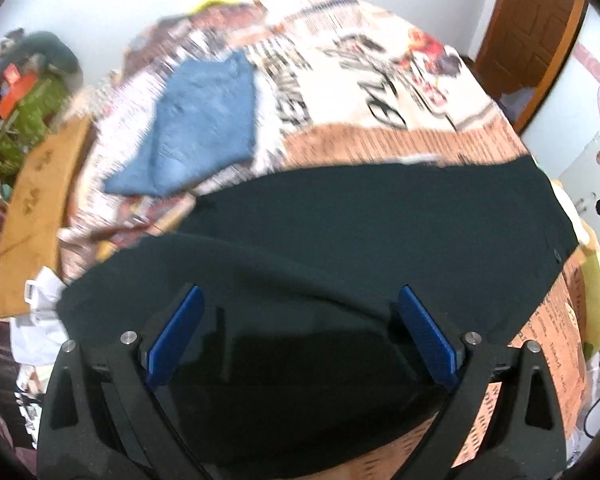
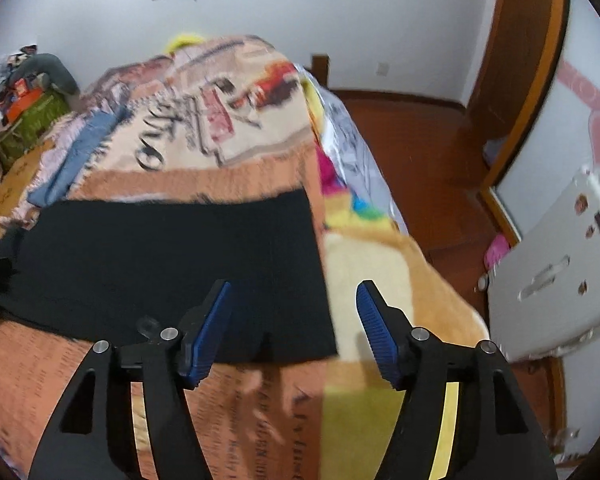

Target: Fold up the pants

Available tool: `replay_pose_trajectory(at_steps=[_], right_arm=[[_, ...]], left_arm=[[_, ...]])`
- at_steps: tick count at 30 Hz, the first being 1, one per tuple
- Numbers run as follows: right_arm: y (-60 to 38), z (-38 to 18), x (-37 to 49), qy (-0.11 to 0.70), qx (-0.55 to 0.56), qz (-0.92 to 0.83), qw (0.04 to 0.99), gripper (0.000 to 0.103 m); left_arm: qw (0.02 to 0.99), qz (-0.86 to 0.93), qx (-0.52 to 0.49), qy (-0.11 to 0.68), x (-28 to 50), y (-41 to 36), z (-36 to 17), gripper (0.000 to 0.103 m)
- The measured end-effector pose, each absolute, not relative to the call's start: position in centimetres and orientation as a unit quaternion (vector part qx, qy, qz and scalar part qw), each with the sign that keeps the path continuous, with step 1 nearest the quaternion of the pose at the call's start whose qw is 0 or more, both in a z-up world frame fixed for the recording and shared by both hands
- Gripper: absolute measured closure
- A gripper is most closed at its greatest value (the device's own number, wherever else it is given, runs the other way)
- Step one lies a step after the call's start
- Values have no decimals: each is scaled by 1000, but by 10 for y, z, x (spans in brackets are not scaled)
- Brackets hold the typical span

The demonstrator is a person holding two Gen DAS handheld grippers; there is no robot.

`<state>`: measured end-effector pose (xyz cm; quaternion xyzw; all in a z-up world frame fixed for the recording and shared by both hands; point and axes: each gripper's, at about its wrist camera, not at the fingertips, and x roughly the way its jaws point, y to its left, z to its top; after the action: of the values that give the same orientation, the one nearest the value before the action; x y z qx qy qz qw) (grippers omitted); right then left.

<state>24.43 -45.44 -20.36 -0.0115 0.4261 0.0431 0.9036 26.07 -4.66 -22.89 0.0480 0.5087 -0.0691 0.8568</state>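
Lying across the printed bedspread [image 2: 236, 184], the black pants [image 2: 172, 264] stretch from left to right in both views. The right gripper [image 2: 294, 320] stands wide and empty over their right end, at the lower middle of its frame. The left gripper [image 1: 300, 334], also wide and empty, hangs directly above the cloth, so it seems the nearer one.

We're looking at a lived-in bedroom in somebody's home. A bed [image 1: 380, 80] fills most of both views, covered by a printed blanket [image 2: 236, 120] in tan and orange. At 2 o'clock there's a brown wooden door [image 1: 536, 40], at 9 o'clock a messy heap of clothes and bags [image 1: 24, 92] against the plain white wall [image 2: 300, 12]. The right wrist view shows reddish-brown flooring [image 2: 420, 140] at 3 o'clock.
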Motion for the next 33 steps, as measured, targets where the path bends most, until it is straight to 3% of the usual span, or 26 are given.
replay_pose_trajectory(at_steps=[8,15,25,33], right_arm=[[-383,-156,259,363,-40,120,923,38],[-306,-141,279,344,-56,203,915,37],[-182,-168,323,380,-124,296,868,37],[-112,-214,357,441,-152,344,815,37]], left_arm=[[894,1,2,448,252,38,-179,5],[900,76,-11,429,247,115,-168,4],[868,122,-52,479,258,204,-215,4],[835,105,-84,534,271,228,-274,4]])
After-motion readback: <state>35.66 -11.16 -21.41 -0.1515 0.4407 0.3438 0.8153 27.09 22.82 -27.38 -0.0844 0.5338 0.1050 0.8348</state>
